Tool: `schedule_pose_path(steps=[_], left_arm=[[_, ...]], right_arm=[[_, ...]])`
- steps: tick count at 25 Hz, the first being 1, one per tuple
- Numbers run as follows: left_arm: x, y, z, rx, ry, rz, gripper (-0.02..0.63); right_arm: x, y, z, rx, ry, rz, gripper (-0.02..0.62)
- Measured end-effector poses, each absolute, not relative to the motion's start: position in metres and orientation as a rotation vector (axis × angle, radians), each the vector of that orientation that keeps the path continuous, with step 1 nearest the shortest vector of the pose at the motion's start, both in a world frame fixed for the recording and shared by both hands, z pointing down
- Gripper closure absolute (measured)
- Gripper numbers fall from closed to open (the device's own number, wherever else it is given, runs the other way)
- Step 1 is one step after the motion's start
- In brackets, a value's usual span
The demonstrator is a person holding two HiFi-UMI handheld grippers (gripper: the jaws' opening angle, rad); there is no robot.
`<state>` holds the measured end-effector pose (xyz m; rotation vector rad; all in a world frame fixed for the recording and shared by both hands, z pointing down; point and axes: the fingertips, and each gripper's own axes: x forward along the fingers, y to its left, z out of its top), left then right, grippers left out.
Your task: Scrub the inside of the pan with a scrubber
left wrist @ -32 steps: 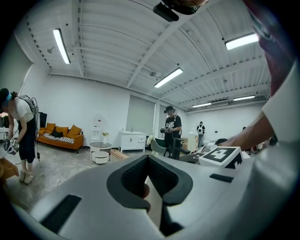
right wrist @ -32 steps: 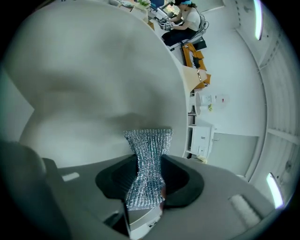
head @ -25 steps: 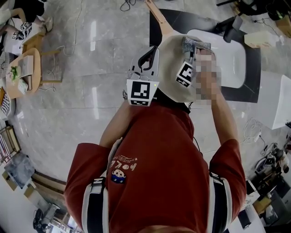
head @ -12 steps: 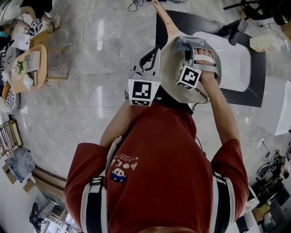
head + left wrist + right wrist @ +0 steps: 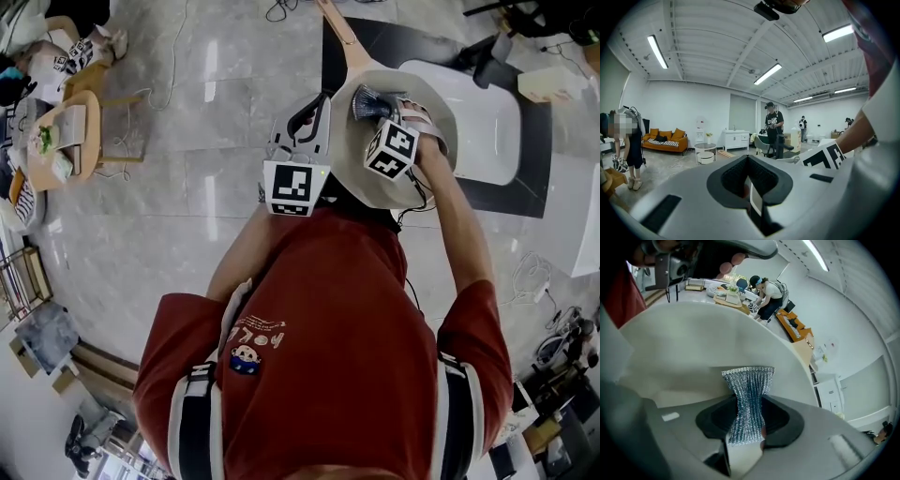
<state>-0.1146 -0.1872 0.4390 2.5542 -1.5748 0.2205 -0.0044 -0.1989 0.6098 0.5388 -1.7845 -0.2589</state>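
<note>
A cream pan with a wooden handle is held up in front of the person's chest in the head view. My left gripper sits at the pan's left rim, and in the left gripper view its jaws are shut on that thin edge. A silver mesh scrubber is pinched in my right gripper, over the pan's upper inside. In the right gripper view the scrubber stands between the shut jaws of that gripper, its top against the pan's pale inner wall.
A white basin on a dark mat lies beyond the pan. A round wooden table stands far left on the grey tiled floor. In the left gripper view, people stand in the room and an orange sofa is at the left.
The right gripper has slid the scrubber leftward across the pan's inside, from the right part to the upper middle. The left gripper and the pan have barely moved.
</note>
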Motion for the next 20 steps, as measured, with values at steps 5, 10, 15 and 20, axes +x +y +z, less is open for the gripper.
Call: schedule_pose_path(steps=[5,10,15,20], left_arm=[[-0.110,-0.186,0.441,2.558,-1.562,0.221,0.601],[-0.110,-0.182,0.444,2.543,-1.564,0.217,0.601],[-0.110,-0.180,0.445,2.539,-1.559,0.201,0.601],[-0.105,-0.177,0.445,2.541,-1.544,0.187,0.601]], right_arm=[[-0.014,-0.174,0.612,0.414,-1.788,-0.232,0.428],[-0.023,-0.145,0.611,0.302,-1.783,-0.186,0.426],[-0.023,-0.111,0.608,0.221,-1.776,-0.109,0.425],[-0.018,-0.085,0.609,0.195,-1.759,-0.066,0.423]])
